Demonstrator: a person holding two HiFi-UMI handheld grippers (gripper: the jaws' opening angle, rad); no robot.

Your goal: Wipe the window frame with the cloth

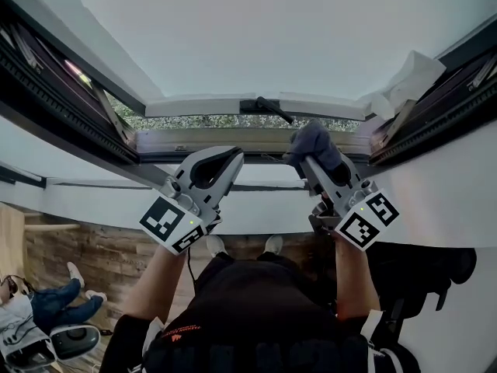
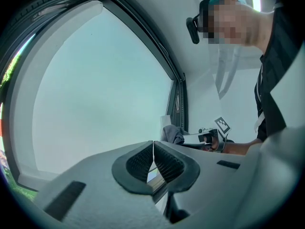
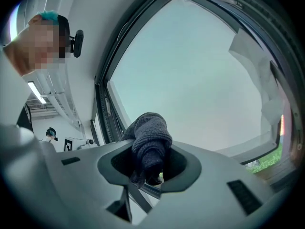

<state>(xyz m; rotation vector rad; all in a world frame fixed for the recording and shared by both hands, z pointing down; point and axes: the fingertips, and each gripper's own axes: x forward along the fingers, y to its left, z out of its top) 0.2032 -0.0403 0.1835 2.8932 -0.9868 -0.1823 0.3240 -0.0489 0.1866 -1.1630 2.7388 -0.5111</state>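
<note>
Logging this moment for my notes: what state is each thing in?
window, swung open, greenery showing through the gap
cloth, bunched, clamped in jaws
left gripper, shut, empty
right gripper, shut on cloth

Flat overcast backlight, fisheye-warped edges.

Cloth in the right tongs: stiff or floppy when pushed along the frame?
Likely floppy: the cloth bulges in soft folds past the right tongs. Probably light; it stands up bunched without sagging. Its fuzzy surface should drag rather than slip on the window frame.
</note>
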